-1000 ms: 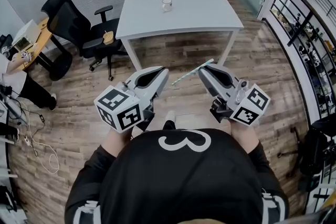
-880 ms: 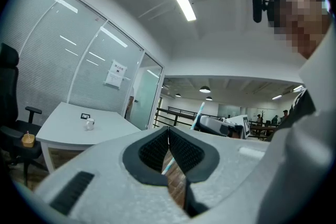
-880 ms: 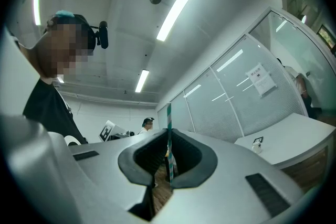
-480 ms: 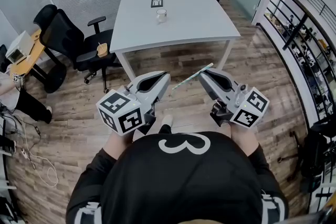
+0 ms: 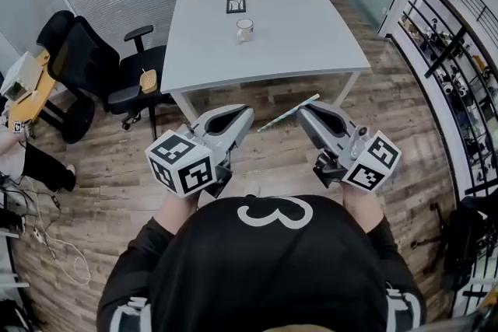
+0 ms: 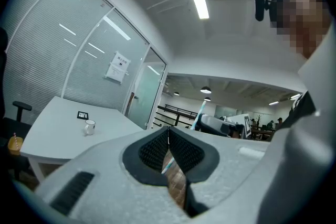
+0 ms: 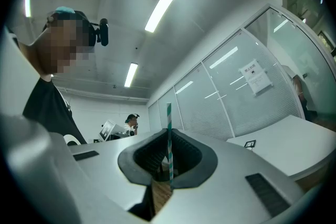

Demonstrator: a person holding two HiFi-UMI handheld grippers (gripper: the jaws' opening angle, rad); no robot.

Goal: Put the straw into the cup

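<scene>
A clear cup point(image 5: 245, 29) stands on the white table point(image 5: 303, 35) far ahead of me; the left gripper view shows the cup point(image 6: 90, 127) small at the left. My right gripper point(image 5: 302, 110) is shut on a green-and-white striped straw point(image 5: 285, 113), which pokes out to the left over the floor. In the right gripper view the straw point(image 7: 169, 134) rises upright between the pads. My left gripper point(image 5: 247, 111) is shut with nothing in it. Both grippers hang at waist height, well short of the table.
A black marker card point(image 5: 236, 5) lies behind the cup. Black office chairs point(image 5: 93, 62) stand left of the table and a wooden desk point(image 5: 19, 85) at the far left. A railing point(image 5: 459, 50) runs along the right. Wooden floor point(image 5: 272, 144) lies between me and the table.
The table and cup have slid lower and nearer in the head view. Both grippers keep the same pose, the straw still in the right one.
</scene>
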